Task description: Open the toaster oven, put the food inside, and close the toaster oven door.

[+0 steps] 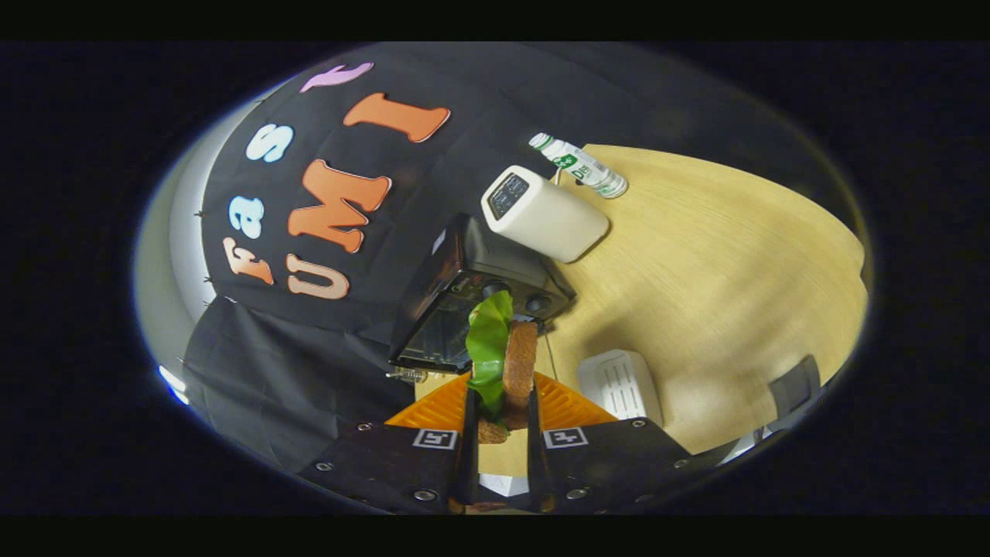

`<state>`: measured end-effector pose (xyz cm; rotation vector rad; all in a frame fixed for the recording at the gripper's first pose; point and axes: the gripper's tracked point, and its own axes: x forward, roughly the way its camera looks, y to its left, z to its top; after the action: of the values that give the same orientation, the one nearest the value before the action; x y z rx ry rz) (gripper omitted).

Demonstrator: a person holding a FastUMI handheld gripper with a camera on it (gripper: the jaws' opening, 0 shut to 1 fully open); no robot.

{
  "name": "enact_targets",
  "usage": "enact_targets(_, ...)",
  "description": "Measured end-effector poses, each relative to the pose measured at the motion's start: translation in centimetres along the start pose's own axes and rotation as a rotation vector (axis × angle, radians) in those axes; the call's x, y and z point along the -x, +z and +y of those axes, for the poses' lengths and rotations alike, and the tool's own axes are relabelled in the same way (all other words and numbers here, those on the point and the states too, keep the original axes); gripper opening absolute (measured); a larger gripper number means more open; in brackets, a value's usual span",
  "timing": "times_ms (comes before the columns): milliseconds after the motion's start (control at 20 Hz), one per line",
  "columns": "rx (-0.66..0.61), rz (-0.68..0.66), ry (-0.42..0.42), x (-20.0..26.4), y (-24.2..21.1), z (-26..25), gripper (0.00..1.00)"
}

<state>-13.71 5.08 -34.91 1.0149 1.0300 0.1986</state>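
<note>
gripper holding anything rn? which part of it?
Yes: the hand-held gripper is shut on the sandwich, fingers pressing its lower end; lettuce and bread stick up beyond them.

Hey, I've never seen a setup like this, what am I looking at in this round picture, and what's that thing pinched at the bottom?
This comes from a fisheye camera riding on a handheld two-finger gripper, looking forward along its fingers. A person carries it; no robot arm. The fingers are shut on a sandwich, bread with a green leaf. Just beyond it sits a black toaster oven on a wooden table. Behind the oven stand a white toaster and a bottle lying on its side. A white ribbed object lies nearer the fingers.
</note>
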Motion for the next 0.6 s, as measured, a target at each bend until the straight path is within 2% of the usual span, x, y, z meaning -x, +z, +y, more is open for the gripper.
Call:
enact_targets(250, -0.013, 0.025, 0.065, -3.7, -1.6, 3.3, 0.26)
enact_targets(600, -0.029, 0.031, 0.102, -9.6, -3.9, 6.6, 0.26)
